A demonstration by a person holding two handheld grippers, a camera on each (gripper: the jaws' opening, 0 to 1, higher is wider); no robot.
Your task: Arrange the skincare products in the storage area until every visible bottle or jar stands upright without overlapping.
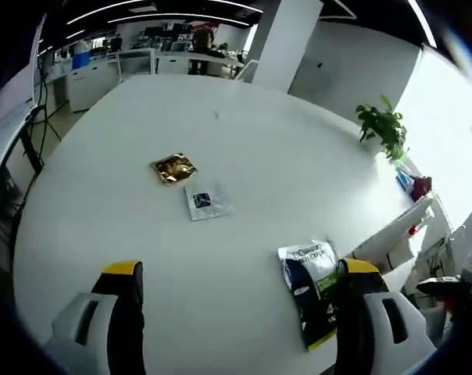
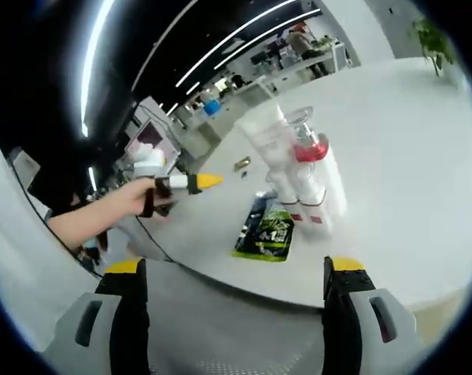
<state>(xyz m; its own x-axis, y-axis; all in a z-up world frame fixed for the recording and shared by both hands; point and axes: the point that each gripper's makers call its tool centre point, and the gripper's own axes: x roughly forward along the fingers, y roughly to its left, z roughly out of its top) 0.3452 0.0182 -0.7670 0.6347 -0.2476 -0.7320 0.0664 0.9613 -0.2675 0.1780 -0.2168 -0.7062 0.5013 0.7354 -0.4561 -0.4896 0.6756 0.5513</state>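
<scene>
Your left gripper (image 1: 240,301) hangs wide open over the white table (image 1: 244,148), nothing between its jaws; the green-and-black sachet (image 1: 310,285) lies flat beside one jaw, with a clear sachet (image 1: 205,201) and a gold one (image 1: 173,168) farther off. Your right gripper (image 2: 236,293) is open too, short of the table edge; beyond it the bottles (image 2: 298,176) stand bunched together, probably needing spacing.

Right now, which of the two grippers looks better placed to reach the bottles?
Right, probably. Its open jaws face the cluster of bottles on the white table. The left gripper faces flat sachets, like the green pouch.
</scene>
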